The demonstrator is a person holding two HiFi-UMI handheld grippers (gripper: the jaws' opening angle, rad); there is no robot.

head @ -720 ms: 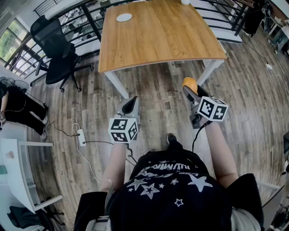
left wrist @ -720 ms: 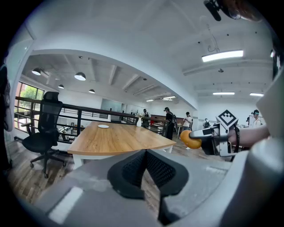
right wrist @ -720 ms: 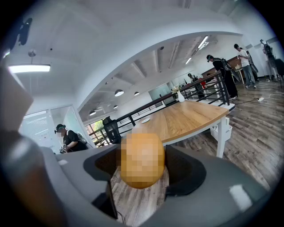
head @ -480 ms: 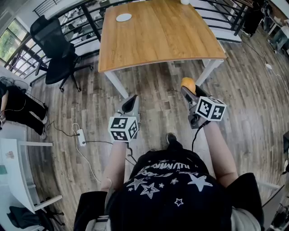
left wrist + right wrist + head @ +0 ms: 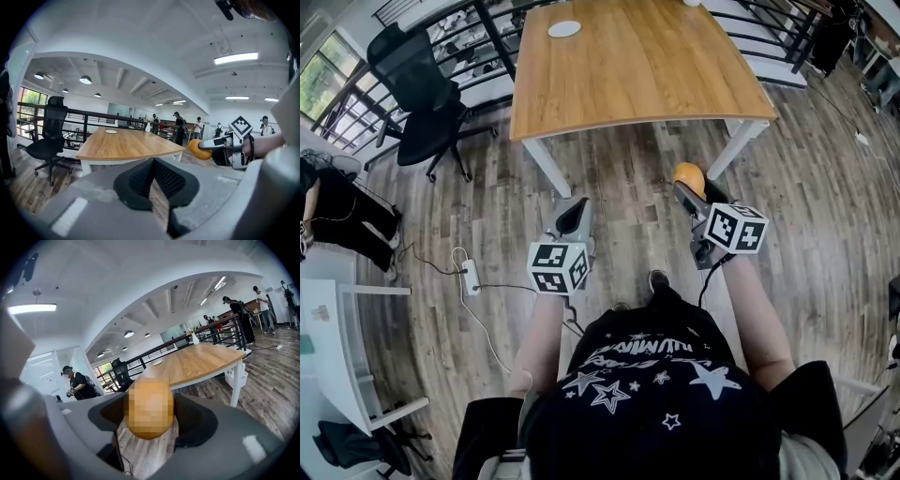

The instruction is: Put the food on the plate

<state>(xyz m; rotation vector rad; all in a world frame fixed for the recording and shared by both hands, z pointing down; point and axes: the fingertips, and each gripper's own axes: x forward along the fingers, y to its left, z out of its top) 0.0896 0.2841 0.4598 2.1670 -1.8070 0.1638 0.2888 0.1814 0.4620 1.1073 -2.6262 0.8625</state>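
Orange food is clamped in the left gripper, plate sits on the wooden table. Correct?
Wrong gripper. The orange food is clamped in the right gripper, as the right gripper view shows; the left gripper is shut on nothing. The plate does sit on the wooden table.

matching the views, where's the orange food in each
Head view: orange food right of centre, in the right gripper, below the wooden table.
Left gripper view: food at right, mid height, right of the table.
Right gripper view: food at centre between the jaws, table behind.
Shared landmark: the wooden table.
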